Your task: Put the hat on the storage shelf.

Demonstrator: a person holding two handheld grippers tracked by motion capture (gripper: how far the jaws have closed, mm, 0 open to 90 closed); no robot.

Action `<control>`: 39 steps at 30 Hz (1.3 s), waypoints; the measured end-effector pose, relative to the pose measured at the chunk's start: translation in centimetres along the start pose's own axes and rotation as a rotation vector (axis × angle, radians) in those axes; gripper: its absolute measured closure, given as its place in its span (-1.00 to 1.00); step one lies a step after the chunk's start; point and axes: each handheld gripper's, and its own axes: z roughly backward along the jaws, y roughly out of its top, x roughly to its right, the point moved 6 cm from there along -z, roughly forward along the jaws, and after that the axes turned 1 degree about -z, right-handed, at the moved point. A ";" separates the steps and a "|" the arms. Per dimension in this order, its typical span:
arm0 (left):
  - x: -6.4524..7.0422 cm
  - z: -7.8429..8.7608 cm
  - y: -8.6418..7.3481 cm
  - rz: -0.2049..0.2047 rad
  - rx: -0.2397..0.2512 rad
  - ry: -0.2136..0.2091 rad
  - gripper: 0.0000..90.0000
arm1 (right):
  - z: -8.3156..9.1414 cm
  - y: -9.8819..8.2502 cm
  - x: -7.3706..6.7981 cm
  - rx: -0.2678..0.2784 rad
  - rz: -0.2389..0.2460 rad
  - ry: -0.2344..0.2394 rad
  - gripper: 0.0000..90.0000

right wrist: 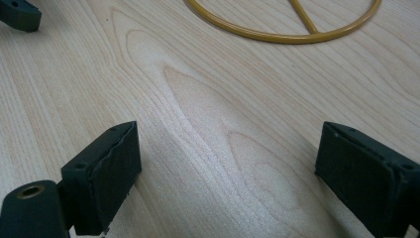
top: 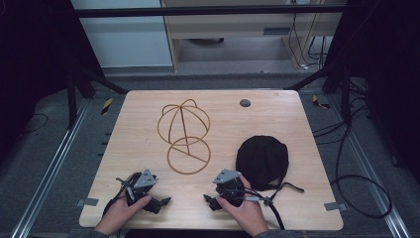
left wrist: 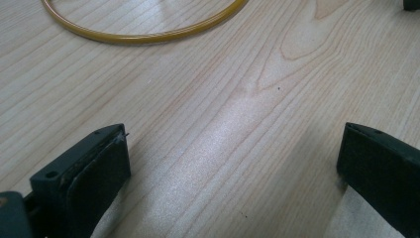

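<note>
Near the table's (top: 148,144) front edge, the left gripper (top: 163,201) and right gripper (top: 208,199) are resting with jaws wide, holding nothing. The black cap (top: 262,161) is lying toward the right edge, just beside the right gripper; the wire hat stand (top: 185,136) is standing mid-table, carrying nothing.

In our left gripper view, the top edge cuts the yellow ring (left wrist: 143,35) down to one arc. In our right gripper view, the ring (right wrist: 277,34) is cut the same way. From above, the black cap (top: 262,161) hides its own inside, and our forearms leave the frame.
</note>
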 end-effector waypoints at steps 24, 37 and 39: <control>0.0 0.0 0.0 0.000 0.001 0.002 -1.00 | 2.4 0.8 0.1 0.020 0.012 -0.077 -0.82; 0.0 0.0 0.0 0.000 0.000 0.001 -1.00 | 9.8 -0.3 4.1 0.075 -0.080 -0.332 -0.83; 0.0 0.0 0.0 0.000 0.000 0.001 -1.00 | 11.0 -0.7 4.7 0.085 -0.095 -0.369 -0.83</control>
